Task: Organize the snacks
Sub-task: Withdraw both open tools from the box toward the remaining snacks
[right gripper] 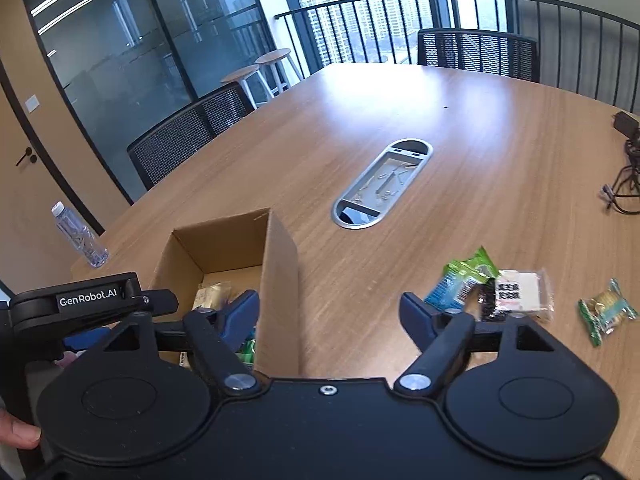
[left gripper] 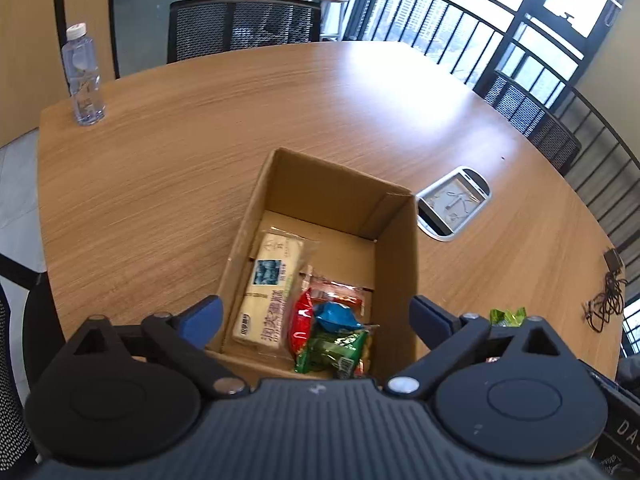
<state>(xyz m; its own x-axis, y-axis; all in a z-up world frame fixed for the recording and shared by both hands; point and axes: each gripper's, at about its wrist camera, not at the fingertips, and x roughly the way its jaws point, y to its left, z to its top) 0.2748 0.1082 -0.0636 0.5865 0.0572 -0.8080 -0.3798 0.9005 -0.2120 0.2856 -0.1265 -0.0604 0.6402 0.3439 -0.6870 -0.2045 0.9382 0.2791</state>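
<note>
An open cardboard box (left gripper: 394,264) stands on the wooden table (left gripper: 180,152). Inside lie a cream cracker packet (left gripper: 266,280), a red packet (left gripper: 302,322), a blue packet (left gripper: 336,316) and a green packet (left gripper: 336,350). My left gripper (left gripper: 316,320) hovers open and empty over the box's near end. My right gripper (right gripper: 330,316) is open and empty, above the box's right wall (right gripper: 280,280). To its right on the table lie a green-blue packet (right gripper: 460,280), a clear packet with black label (right gripper: 516,292) and a green biscuit packet (right gripper: 606,312).
A water bottle (left gripper: 82,76) stands at the far left table corner. A metal cable hatch (right gripper: 382,182) is set in the table's middle. Black cables (right gripper: 624,184) lie at the right edge. Mesh chairs (left gripper: 244,26) surround the table. A green wrapper (left gripper: 506,316) shows right of the box.
</note>
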